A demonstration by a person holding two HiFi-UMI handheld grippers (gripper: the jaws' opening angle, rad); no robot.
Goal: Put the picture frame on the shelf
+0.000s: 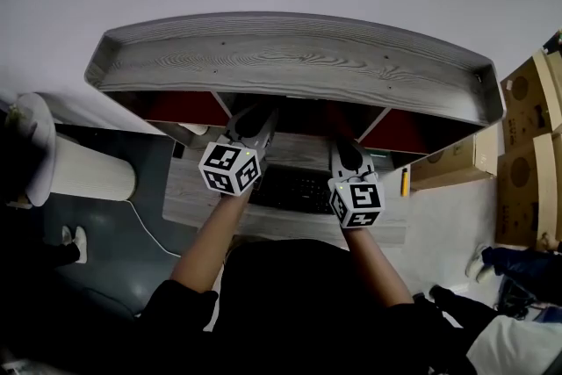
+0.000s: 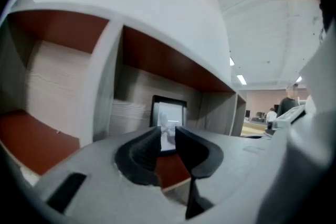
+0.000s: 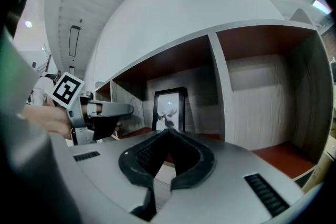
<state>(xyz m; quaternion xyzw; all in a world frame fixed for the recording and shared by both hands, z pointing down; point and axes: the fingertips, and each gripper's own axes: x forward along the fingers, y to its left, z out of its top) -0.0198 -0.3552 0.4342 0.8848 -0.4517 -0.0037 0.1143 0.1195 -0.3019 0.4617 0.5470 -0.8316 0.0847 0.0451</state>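
A black picture frame [image 2: 169,118] stands upright in the middle compartment of a grey wood-grain shelf [image 1: 290,57], at the back edge of its red floor, apparently against the back wall. The left hand-held gripper [image 2: 168,135] faces it from outside the shelf's front edge, jaws a little apart with nothing between them. The right hand-held gripper [image 3: 168,132] is beside it, jaw tips together and empty. The frame looks placed, so the sensible step is to back both out level and straight, clear of the dividers. The head view hides the frame under the shelf's top board. Only the gripper views show it.
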